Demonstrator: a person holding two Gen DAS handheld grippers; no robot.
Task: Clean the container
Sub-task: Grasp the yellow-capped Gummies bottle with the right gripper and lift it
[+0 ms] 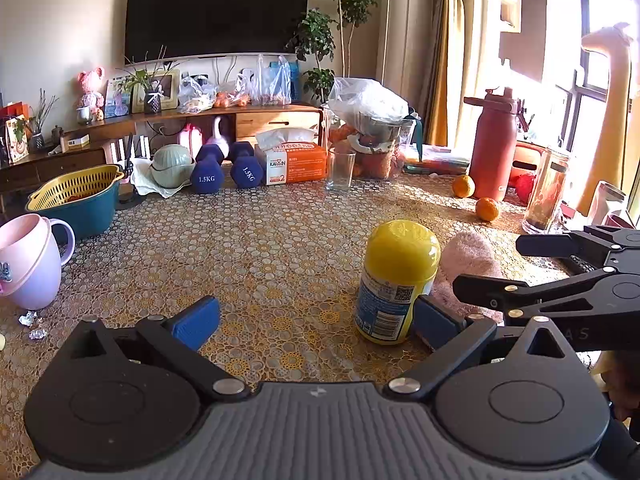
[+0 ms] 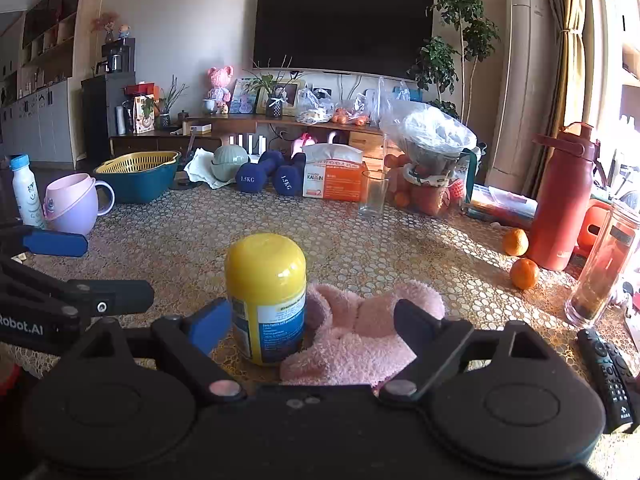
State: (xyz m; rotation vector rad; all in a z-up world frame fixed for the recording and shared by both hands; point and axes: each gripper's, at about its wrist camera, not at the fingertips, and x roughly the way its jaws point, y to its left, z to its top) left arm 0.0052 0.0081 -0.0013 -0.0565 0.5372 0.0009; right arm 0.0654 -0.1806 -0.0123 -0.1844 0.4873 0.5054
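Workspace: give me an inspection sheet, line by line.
Surface: table under a patterned cover, sunlit at right.
Job's things: yellow-capped bottle upright; pink cloth beside it, touching.
Clutter: dumbbells, tissue box, glass, two oranges, red flask, pink cup, colander basket, remote.
Grippers: left gripper open, bottle just inside one pad; right gripper open around bottle and cloth.
Cables: some behind the TV stand.
Surroundings: TV, plants, curtain.

Both wrist cameras sit low over the table (image 1: 280, 240), facing the television (image 2: 344, 24), sharing its clutter.
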